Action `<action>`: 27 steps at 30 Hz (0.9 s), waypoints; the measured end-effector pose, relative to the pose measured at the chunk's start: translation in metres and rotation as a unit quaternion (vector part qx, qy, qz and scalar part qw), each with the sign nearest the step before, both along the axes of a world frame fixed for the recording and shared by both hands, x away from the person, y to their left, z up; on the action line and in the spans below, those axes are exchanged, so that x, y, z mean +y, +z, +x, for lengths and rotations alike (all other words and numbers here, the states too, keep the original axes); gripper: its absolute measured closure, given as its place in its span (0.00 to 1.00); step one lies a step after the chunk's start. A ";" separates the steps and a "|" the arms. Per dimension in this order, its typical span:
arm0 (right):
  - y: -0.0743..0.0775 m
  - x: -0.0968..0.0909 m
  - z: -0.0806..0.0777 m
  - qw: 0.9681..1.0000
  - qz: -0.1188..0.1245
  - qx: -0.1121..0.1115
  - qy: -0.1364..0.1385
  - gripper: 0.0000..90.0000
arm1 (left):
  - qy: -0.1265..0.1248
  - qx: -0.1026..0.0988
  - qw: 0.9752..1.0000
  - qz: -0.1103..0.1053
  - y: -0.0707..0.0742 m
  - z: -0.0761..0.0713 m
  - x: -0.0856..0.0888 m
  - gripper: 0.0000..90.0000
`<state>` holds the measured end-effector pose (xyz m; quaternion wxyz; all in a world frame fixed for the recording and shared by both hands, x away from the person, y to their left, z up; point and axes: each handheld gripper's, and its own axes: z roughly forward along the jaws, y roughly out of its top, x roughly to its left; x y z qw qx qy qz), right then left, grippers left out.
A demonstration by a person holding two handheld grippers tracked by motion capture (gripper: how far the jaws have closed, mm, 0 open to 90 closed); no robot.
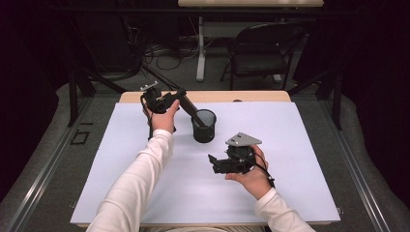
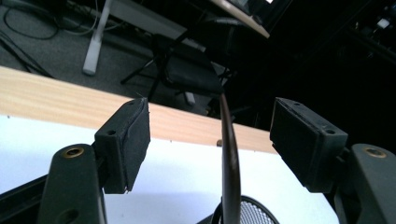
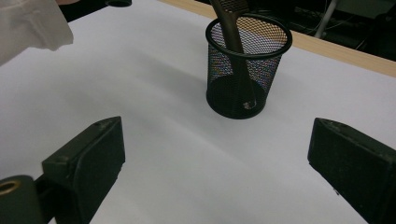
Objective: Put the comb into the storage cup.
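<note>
Leaning in the black wire-mesh cup [image 3: 246, 70], a long dark-handled brush [image 3: 233, 35] stands untouched between the left hand-held gripper's [image 2: 212, 140] wide jaws; the right hand-held gripper [image 3: 215, 163] gapes wide, empty.

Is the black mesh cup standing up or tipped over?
Standing up: the mesh cup has its rim on top, with a dark comb leaning inside.

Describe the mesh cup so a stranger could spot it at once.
Start at the white mat covering the table. Near its far middle stands the cup, right of the left tool. It is the one round black wire-mesh container, with a dark comb leaning out of it.
</note>
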<state>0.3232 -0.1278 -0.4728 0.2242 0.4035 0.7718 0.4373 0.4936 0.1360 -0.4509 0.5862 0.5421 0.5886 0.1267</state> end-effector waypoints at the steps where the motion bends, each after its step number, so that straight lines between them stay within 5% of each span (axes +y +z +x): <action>1: 0.000 0.000 0.000 1.000 0.000 0.000 0.000 0.04 | 0.002 -0.002 1.000 -0.002 0.001 0.000 0.001 0.33; 14: 0.000 0.000 0.000 1.000 -0.001 0.001 -0.001 0.04 | 0.003 -0.025 1.000 0.001 0.017 -0.005 0.019 0.33; 27: 0.000 0.000 0.001 1.000 -0.001 0.000 -0.001 0.04 | -0.031 -0.045 0.998 0.043 0.031 -0.012 0.025 0.36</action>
